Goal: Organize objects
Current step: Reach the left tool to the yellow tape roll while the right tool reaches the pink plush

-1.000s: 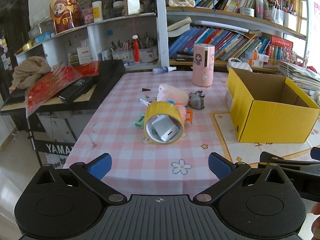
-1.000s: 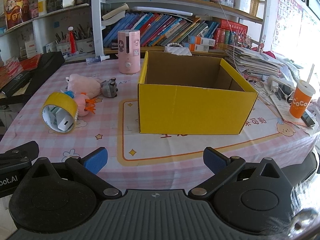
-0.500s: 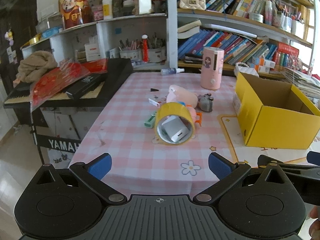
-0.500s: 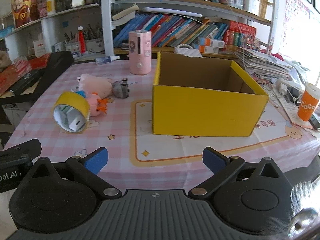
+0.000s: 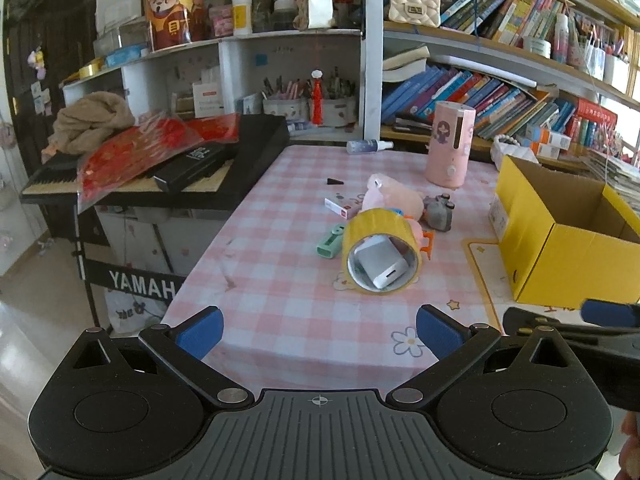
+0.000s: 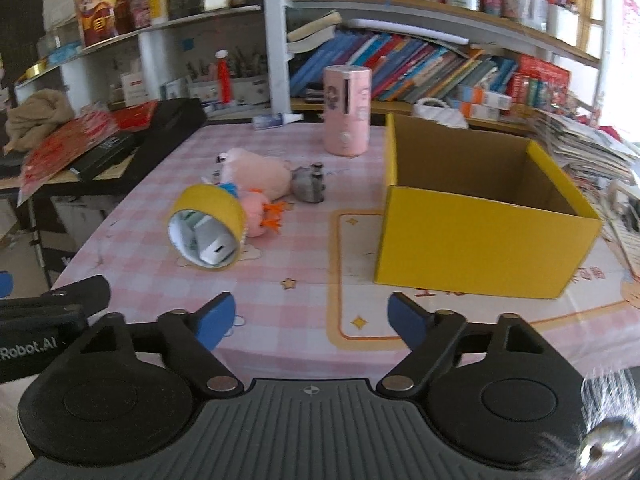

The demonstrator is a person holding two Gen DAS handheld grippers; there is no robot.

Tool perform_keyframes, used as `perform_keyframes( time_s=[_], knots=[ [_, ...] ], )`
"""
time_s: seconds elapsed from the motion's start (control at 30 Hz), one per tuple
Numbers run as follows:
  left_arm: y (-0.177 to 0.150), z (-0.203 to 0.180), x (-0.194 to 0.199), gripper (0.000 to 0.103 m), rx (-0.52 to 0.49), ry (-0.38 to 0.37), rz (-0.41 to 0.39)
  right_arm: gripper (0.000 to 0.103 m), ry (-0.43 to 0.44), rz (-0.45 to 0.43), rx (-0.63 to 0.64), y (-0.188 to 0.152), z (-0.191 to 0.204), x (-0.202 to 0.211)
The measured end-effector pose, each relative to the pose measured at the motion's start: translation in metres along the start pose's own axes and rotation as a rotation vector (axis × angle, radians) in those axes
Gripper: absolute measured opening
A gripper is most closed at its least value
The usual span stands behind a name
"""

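Observation:
A yellow tape roll (image 5: pixel 380 250) stands on edge on the pink checked tablecloth (image 5: pixel 280 280), with a white charger (image 5: pixel 382 262) inside it. Behind it lie a pink plush toy (image 5: pixel 394 198), a small grey toy (image 5: pixel 439 212), a green item (image 5: pixel 330 242) and a small white-red box (image 5: pixel 342 206). An open, empty yellow cardboard box (image 6: pixel 480 216) stands to the right. My left gripper (image 5: pixel 318 332) is open and empty at the table's near edge. My right gripper (image 6: pixel 312 320) is open and empty, facing between the tape roll (image 6: pixel 206 226) and the box.
A pink cylinder device (image 5: pixel 450 144) and a spray bottle (image 5: pixel 368 146) stand at the table's far side. A black Yamaha keyboard (image 5: pixel 168 176) with red packets adjoins the table on the left. Bookshelves (image 5: pixel 480 92) fill the back. Stacked papers (image 6: pixel 588 152) lie right of the box.
Both grippers have swung right-to-left in view and moved slightly toward the table; the tape roll and box appear shifted right in both views. The right view is now a little blurred from motion.

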State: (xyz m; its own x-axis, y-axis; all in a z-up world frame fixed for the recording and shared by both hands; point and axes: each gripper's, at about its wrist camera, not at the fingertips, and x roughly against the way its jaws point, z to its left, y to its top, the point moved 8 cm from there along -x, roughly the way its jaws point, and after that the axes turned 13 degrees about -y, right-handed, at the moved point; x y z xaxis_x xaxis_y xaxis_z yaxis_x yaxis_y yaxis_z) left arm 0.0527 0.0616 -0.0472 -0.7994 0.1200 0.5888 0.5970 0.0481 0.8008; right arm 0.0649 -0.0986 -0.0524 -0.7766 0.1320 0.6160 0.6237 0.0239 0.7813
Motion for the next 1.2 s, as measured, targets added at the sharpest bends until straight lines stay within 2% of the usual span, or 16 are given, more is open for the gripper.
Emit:
perform_keyframes(
  time_s=[0.1, 0.2, 0.33, 0.53, 0.73, 1.0, 1.2],
  knots=[
    [0.000, 0.001, -0.006, 0.103, -0.003, 0.014, 0.007, 0.064, 0.038, 0.007, 0.009, 0.003, 0.006, -0.008],
    [0.003, 0.005, -0.013, 0.103, 0.008, 0.032, 0.017, 0.058, 0.075, 0.018, 0.015, 0.009, 0.013, -0.020],
    [0.009, 0.011, -0.025, 0.103, 0.023, 0.048, 0.026, 0.057, 0.109, 0.027, 0.021, 0.021, 0.021, -0.038],
    [0.018, 0.011, -0.041, 0.103, 0.094, -0.045, -0.029, 0.057, 0.138, 0.018, 0.026, 0.040, 0.021, -0.063],
    [0.024, -0.001, -0.076, 0.103, 0.054, -0.059, 0.033, 0.057, 0.185, -0.033, -0.042, 0.076, 0.011, -0.079],
    [0.025, -0.014, -0.128, 0.103, 0.029, -0.074, 0.102, 0.057, 0.257, -0.073, 0.036, 0.102, 0.024, -0.095],
    [0.024, -0.019, -0.165, 0.103, 0.049, -0.096, 0.146, 0.057, 0.293, -0.100, 0.086, 0.111, 0.029, -0.104]
  ],
)
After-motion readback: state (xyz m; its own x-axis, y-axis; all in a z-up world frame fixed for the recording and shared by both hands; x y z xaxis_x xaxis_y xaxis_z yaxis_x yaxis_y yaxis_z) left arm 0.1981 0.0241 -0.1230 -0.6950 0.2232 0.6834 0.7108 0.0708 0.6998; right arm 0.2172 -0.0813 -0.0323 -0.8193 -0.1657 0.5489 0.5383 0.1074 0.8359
